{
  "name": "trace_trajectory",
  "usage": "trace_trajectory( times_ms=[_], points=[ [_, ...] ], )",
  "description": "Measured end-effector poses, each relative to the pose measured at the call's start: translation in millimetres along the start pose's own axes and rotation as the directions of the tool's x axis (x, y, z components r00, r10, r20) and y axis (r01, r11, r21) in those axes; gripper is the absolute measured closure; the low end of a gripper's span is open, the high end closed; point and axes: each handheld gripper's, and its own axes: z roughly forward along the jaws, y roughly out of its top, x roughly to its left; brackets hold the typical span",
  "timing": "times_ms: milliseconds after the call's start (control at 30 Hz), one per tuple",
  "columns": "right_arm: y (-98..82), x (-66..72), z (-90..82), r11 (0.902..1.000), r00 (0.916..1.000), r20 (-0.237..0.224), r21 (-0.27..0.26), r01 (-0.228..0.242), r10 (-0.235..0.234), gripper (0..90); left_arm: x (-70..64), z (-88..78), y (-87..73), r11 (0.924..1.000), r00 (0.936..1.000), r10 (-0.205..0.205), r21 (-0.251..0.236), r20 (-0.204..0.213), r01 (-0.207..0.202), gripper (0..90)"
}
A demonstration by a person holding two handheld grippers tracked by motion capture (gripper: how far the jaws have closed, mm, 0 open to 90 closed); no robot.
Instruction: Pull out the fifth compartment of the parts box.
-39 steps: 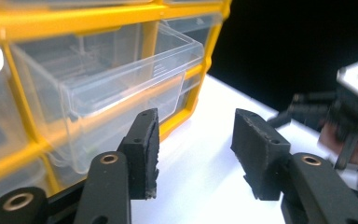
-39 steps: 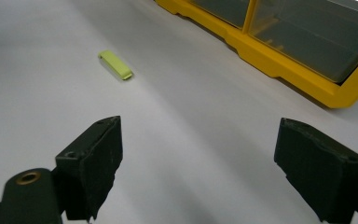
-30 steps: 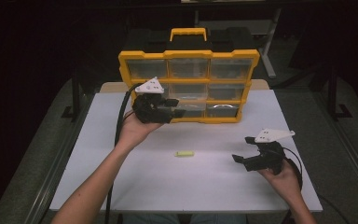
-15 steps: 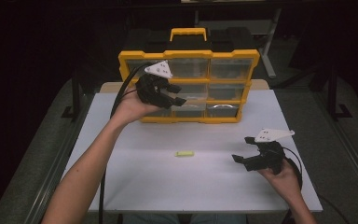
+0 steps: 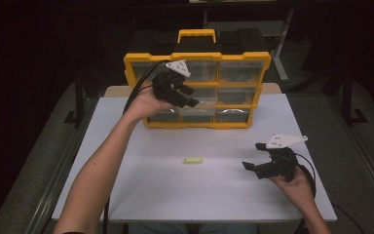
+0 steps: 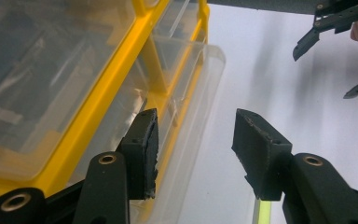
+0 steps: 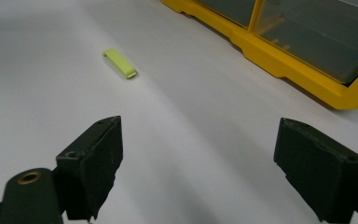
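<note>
A yellow organizer [image 5: 197, 124] with clear drawers stands upright at the back of the white table. My left gripper [image 5: 191, 96] hovers in front of its middle row, left of centre, open with nothing between the jaws. In the left gripper view my left gripper [image 6: 196, 126] has its left pad beside a clear drawer [image 6: 186, 93] that juts out from the yellow frame [image 6: 98, 112]. A small yellow-green piece [image 5: 193, 160] lies flat on the table in the middle. My right gripper [image 5: 251, 156] is held low at the right, open and empty, with the piece [image 7: 119, 63] ahead of it to the left.
The white table [image 5: 175, 195] has bare surface in front of and around the piece. Metal rails run along both table sides. The organizer [image 7: 307, 46] lies to the right ahead of my right gripper [image 7: 198, 140]. Cables trail from both grippers.
My left hand has moved up and to the right along the organizer's front, from the lower left drawers toward the middle row. The right hand and the yellow-green piece have stayed put.
</note>
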Motion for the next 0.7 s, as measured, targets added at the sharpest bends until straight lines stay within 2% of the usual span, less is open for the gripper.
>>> trace_trajectory(
  times_ms=[33, 100, 233, 267, 367, 433, 500, 567, 700],
  points=[
    [0.1, 0.4, 0.4, 1.0000, 1.0000, 0.001, 0.001, 0.002, -0.002, 14.5, 1.0, 3.0, -0.7, 0.9999, 1.0000, -0.002, 0.015, 0.003, 0.002, 50.2],
    [0.2, 0.8, 0.4, 1.0000, 1.0000, -0.001, 0.001, 0.009, -0.009, 14.6, 3.4, 7.8, -1.6, 0.9983, 0.9998, 0.018, 0.056, 0.002, -0.018, 51.5],
    [0.1, 0.7, 0.5, 0.9999, 0.9999, -0.002, 0.003, 0.012, -0.012, 14.6, 6.6, 14.4, -3.1, 0.9970, 0.9996, 0.025, 0.072, 0.011, -0.026, 55.5],
    [0.0, 0.8, 0.7, 0.9999, 0.9999, -0.003, 0.005, 0.012, -0.012, 14.6, 6.2, 16.5, -3.8, 0.9979, 0.9999, 0.010, 0.064, 0.013, -0.011, 56.6],
    [0.1, 1.5, 1.1, 0.9998, 0.9999, -0.002, 0.009, 0.017, -0.017, 14.6, 6.7, 18.3, -4.3, 0.9969, 0.9997, 0.022, 0.075, 0.009, -0.022, 58.7],
    [0.2, 2.0, 1.2, 0.9998, 0.9998, 0.000, 0.007, 0.019, -0.019, 14.6, 6.4, 19.0, -4.7, 0.9978, 0.9998, 0.009, 0.065, 0.020, -0.010, 60.8],
    [0.4, 1.9, 1.6, 0.9997, 0.9997, 0.000, 0.004, 0.024, -0.024, 14.6, 7.2, 18.5, -4.9, 0.9961, 0.9993, 0.029, 0.082, 0.025, -0.031, 62.2],
    [0.6, 2.6, 1.8, 0.9997, 0.9997, 0.001, 0.004, 0.024, -0.024, 14.6, 6.8, 18.1, -5.7, 0.9980, 0.9994, 0.004, 0.062, 0.035, -0.006, 65.0],
    [0.7, 3.3, 1.7, 0.9996, 0.9996, 0.001, 0.008, 0.028, -0.028, 14.6, 7.4, 16.1, -6.6, 0.9980, 0.9988, 0.003, 0.063, 0.049, -0.006, 66.5]
  ],
)
